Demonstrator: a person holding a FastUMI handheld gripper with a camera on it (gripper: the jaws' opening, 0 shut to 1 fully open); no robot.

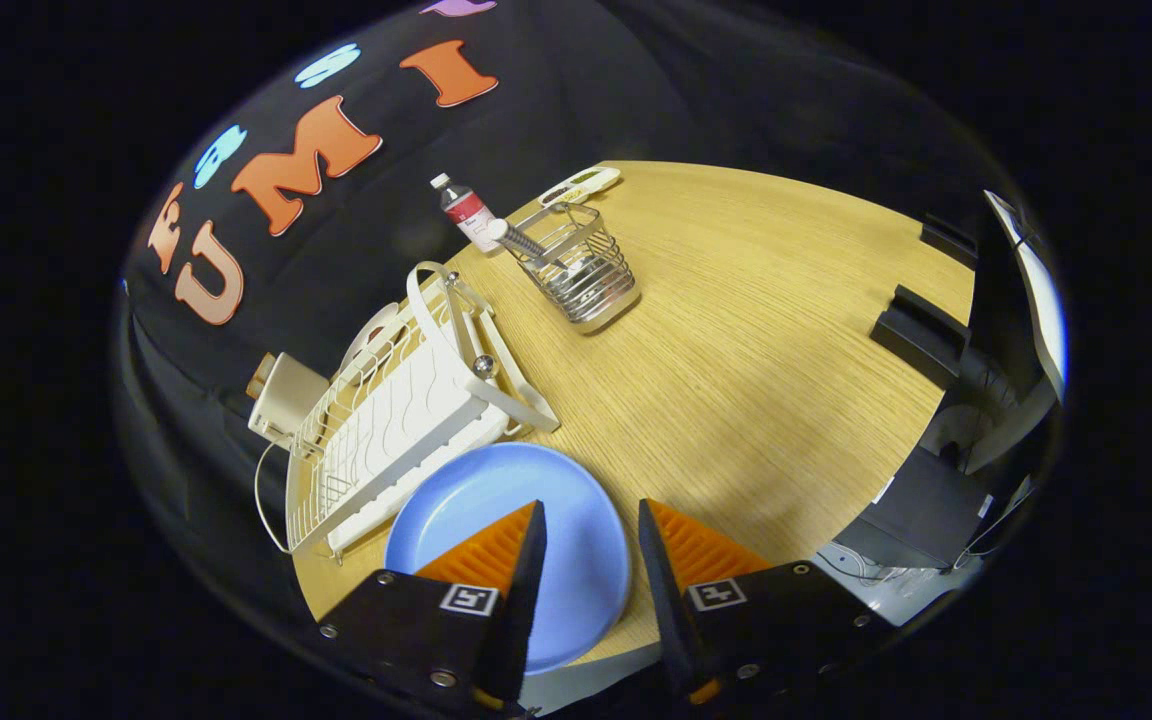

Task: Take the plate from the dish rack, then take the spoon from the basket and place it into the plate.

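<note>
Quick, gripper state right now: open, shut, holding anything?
Gripper: open, holding nothing; its fingers sit apart over the blue plate lying on the table.

Wooden table (786,330), perhaps dark equipment beyond.

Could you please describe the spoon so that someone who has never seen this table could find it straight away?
On the wooden table, well beyond the gripper with its open fingers and the blue plate, past the white dish rack, stands a wire basket. The spoon leans in it, silver handle poking over the rim toward a small bottle. It is the basket's only long metal piece.
</note>
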